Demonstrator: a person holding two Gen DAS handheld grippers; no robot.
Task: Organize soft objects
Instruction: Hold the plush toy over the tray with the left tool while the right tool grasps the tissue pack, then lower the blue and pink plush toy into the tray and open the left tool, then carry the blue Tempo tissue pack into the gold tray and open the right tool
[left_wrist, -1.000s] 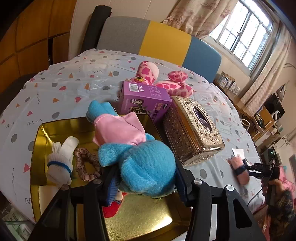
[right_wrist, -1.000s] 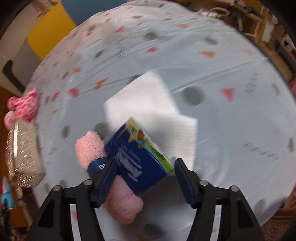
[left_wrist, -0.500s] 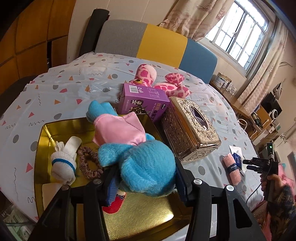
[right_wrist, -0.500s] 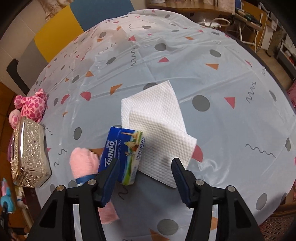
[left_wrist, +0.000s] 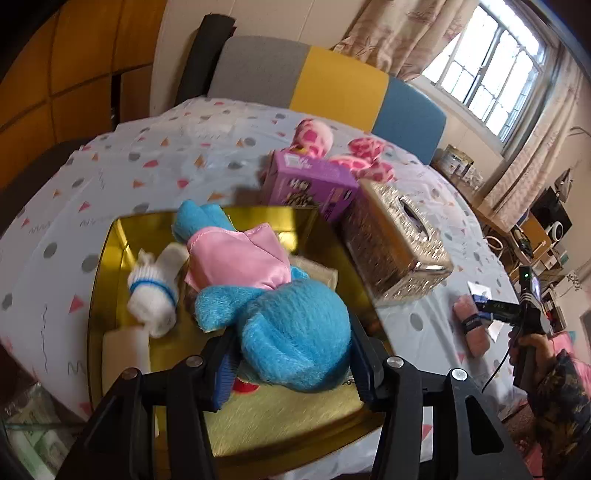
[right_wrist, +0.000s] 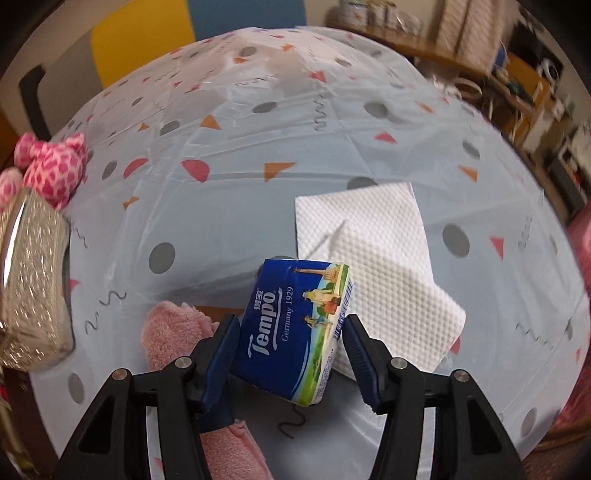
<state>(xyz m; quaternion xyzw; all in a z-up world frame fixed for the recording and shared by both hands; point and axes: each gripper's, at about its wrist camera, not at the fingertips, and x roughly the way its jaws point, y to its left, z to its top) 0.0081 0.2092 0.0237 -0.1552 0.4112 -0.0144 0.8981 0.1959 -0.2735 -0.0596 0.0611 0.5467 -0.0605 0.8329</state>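
Left wrist: left gripper (left_wrist: 291, 363) clenched on blue plush toy (left_wrist: 295, 332), held over gold tray (left_wrist: 110, 258)
Right wrist: right gripper (right_wrist: 291, 350) clamps Tempo tissue pack (right_wrist: 295, 328) above table, beside pink towel roll (right_wrist: 166, 332); jaws just closed further

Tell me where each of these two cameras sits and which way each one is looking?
Left wrist: sits on the left gripper, looking down along its fingers at the blue plush toy they clamp over the gold tray; a hand shows far right.
Right wrist: sits on the right gripper, looking down at the tissue pack between its fingers.
Shared: ornate tissue box, rolled pink towel.
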